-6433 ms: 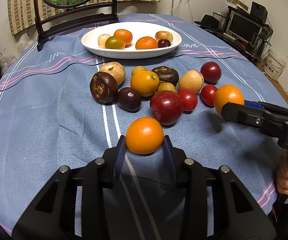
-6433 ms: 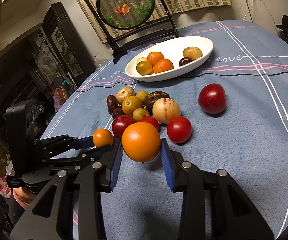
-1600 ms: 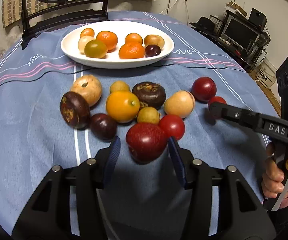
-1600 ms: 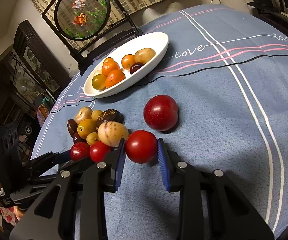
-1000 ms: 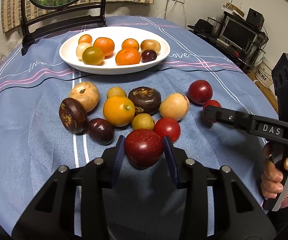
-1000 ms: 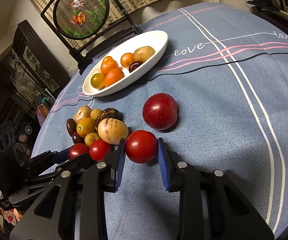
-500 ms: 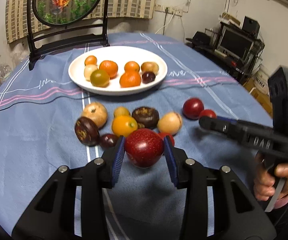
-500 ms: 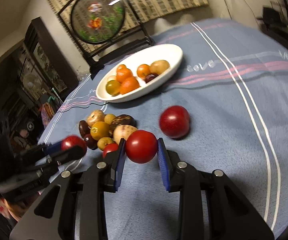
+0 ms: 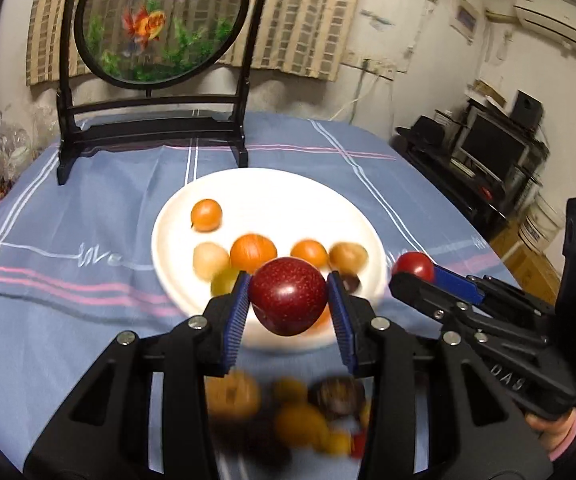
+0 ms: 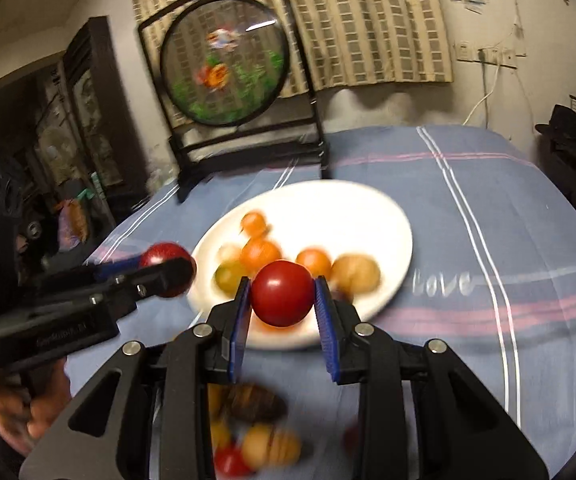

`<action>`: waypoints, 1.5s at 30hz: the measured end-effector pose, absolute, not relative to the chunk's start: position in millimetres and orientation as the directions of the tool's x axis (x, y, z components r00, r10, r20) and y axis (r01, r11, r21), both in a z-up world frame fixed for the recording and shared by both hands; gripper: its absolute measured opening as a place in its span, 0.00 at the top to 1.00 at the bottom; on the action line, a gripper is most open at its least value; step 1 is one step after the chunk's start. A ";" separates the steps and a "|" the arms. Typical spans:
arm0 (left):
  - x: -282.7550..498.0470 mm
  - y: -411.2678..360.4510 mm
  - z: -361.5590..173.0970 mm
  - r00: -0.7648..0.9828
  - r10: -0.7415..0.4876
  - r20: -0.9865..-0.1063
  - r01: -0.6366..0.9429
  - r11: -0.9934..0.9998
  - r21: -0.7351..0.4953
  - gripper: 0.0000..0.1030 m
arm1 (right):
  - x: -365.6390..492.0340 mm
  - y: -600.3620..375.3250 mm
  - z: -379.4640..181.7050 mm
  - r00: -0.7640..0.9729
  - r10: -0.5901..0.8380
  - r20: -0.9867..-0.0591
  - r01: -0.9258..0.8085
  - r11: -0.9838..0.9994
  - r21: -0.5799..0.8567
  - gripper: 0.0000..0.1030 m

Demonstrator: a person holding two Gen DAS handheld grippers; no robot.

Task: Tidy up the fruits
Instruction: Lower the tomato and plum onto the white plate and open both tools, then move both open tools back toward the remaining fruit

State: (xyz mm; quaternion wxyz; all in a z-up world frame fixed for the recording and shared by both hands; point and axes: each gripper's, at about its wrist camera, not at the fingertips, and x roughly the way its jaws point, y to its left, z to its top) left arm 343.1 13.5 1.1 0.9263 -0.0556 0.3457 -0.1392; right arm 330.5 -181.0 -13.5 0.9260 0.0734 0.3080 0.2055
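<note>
My left gripper (image 9: 288, 304) is shut on a dark red plum (image 9: 287, 294) and holds it in the air over the near rim of the white plate (image 9: 263, 188). My right gripper (image 10: 281, 304) is shut on a red tomato (image 10: 281, 293), also lifted near the plate's (image 10: 368, 208) front edge. The plate holds several small oranges and pale fruits. The right gripper with its tomato (image 9: 412, 266) shows at the right of the left wrist view; the left gripper with the plum (image 10: 165, 258) shows at the left of the right wrist view.
Several loose fruits (image 9: 300, 420) lie blurred on the blue striped tablecloth (image 9: 67, 300) below the grippers. A round fish picture on a black stand (image 9: 155, 120) stands behind the plate. Shelves and electronics (image 9: 488, 148) stand beyond the table's right side.
Both grippers have risen and moved forward from the fruit pile toward the plate, each carrying its fruit. The pile now lies below and behind the fingertips.
</note>
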 end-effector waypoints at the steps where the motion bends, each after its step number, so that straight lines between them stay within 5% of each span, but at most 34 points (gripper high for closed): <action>1: 356.0 11.2 -2.1 0.714 -0.299 -0.633 0.213 0.954 -0.210 0.61 | 342.4 -179.5 -15.2 0.726 0.419 -0.545 -0.321 0.908 0.269 0.69; 16: 400.1 0.8 -38.7 0.651 -0.257 -0.714 0.191 0.966 -0.174 0.60 | 390.3 -172.1 -45.2 0.659 0.368 -0.656 -0.308 0.928 0.211 0.69; 19: 392.2 2.8 -33.5 0.684 -0.218 -0.696 0.164 0.976 -0.145 0.35 | 390.2 -172.6 -47.9 0.649 0.353 -0.674 -0.303 0.933 0.197 0.67; 25: 370.5 20.7 -7.3 0.756 -0.189 -0.626 0.124 0.981 -0.146 0.21 | 373.3 -185.2 -27.2 0.686 0.378 -0.621 -0.324 0.924 0.205 0.57; 31: 349.6 41.0 4.3 0.788 -0.140 -0.600 0.068 0.988 -0.142 0.16 | 346.4 -216.6 -7.3 0.742 0.366 -0.562 -0.305 0.931 0.203 0.57; 45: 254.1 72.3 -40.6 0.754 -0.135 -0.643 0.044 0.987 -0.155 0.07 | 293.4 -246.0 -60.0 0.605 0.403 -0.687 -0.306 0.914 0.266 0.57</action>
